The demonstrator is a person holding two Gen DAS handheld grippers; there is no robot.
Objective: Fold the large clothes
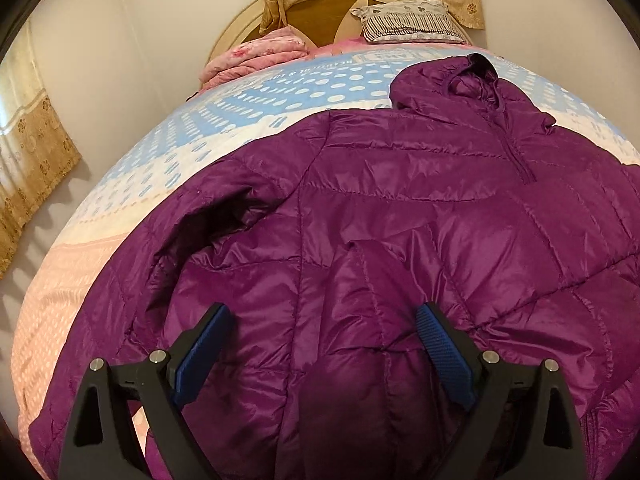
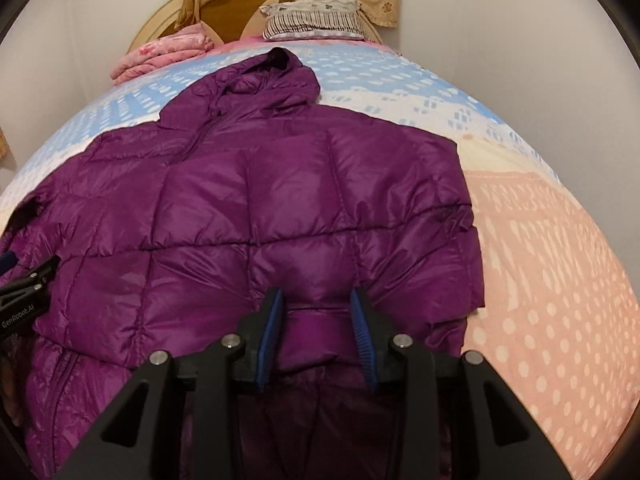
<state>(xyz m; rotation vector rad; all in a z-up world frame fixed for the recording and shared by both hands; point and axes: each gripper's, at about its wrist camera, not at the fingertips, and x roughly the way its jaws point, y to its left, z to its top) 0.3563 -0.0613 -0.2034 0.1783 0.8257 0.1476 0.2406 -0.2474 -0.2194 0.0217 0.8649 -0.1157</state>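
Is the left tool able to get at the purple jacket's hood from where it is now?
Probably not yet. The left tool hangs open over the lower part of the jacket, while the hood lies far up the bed; nothing blocks the way.

The purple quilted puffer jacket [image 1: 400, 216] lies spread flat on the bed [image 1: 248, 120], and it covers most of the bed's near part. Its hood [image 2: 272, 76] points toward the headboard [image 2: 236, 4] and lies crumpled. The front zipper is closed near the collar. One sleeve is folded over the body. The shiny fabric has many small wrinkles.
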